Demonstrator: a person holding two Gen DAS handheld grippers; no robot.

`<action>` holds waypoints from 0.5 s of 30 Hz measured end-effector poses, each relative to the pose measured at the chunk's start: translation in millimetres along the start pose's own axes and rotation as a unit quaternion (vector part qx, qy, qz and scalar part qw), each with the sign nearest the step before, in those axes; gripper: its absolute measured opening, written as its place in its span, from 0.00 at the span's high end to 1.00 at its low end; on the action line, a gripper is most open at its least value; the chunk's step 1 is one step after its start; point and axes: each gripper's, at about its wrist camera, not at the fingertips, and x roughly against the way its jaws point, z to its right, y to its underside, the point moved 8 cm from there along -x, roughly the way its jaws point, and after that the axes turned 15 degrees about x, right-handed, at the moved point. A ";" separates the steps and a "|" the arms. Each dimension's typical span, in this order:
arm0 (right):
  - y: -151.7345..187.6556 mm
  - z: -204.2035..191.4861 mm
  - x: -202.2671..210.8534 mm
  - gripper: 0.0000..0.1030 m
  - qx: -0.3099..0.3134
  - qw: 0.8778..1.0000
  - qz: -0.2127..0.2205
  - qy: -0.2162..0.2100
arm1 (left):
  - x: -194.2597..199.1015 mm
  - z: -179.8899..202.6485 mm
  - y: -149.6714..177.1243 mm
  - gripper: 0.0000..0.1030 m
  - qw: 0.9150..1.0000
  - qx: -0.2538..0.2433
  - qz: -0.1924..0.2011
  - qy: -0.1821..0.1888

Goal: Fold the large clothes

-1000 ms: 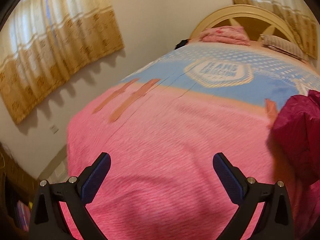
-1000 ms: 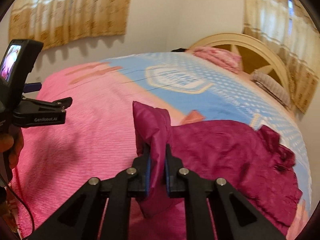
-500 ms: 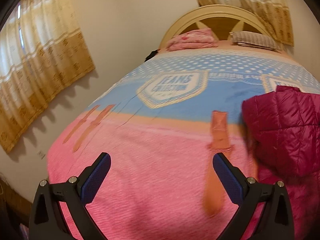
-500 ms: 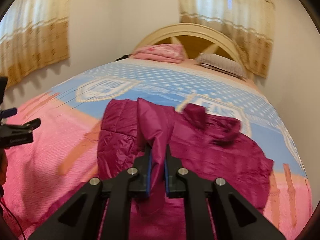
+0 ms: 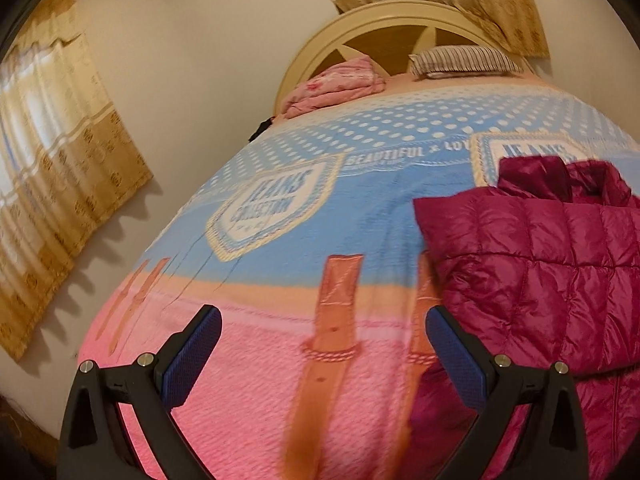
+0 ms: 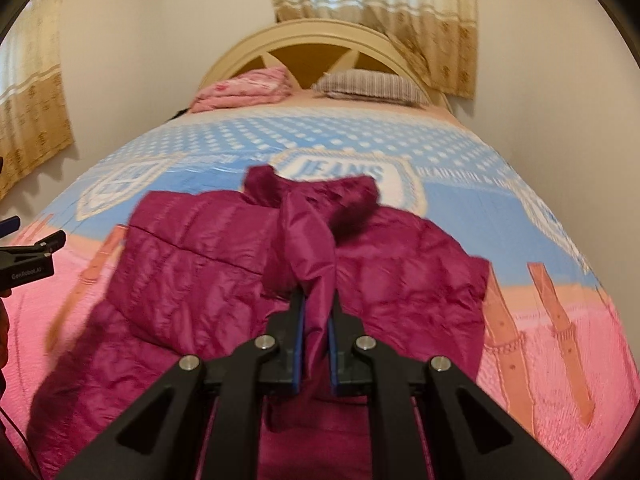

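While the left gripper (image 5: 322, 356) hangs wide open and empty over the pink end of the bedspread (image 5: 248, 360), the magenta puffer jacket (image 6: 208, 264) lies rumpled mid-bed to its right, a fold of it pinched tight in the right gripper (image 6: 316, 344). It looks light, puffy and slick, likely to slide, so I'd grab seams or hem. Bare bedspread lies around it; the bed's right edge runs near the wall.
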 end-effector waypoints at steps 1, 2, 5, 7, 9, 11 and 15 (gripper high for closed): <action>5.8 6.0 -3.9 0.91 -0.005 1.000 -0.006 0.002 | -2.2 6.5 1.8 0.01 1.000 -0.005 -0.001 0.000; 11.5 10.0 -7.8 0.91 -0.009 1.000 -0.012 0.004 | -4.2 13.4 4.7 0.01 1.000 -0.011 -0.002 0.000; 29.9 23.8 -16.5 0.92 -0.019 0.999 -0.028 0.007 | -9.4 27.9 8.8 0.01 1.000 -0.023 -0.005 0.003; 39.7 32.5 -21.1 0.93 -0.027 0.999 -0.038 0.013 | -12.0 34.3 10.1 0.01 1.000 -0.030 -0.005 0.004; 49.1 44.5 -25.5 0.93 -0.037 0.998 -0.050 0.027 | -14.5 40.2 12.1 0.01 0.999 -0.035 -0.006 0.004; 57.3 56.0 -29.5 0.93 -0.048 0.996 -0.060 0.037 | -14.3 44.2 12.6 0.01 0.999 -0.037 -0.007 0.008; 66.3 85.6 -24.4 0.92 -0.095 0.991 -0.064 0.068 | -7.5 48.6 6.3 0.01 0.999 -0.036 0.002 0.026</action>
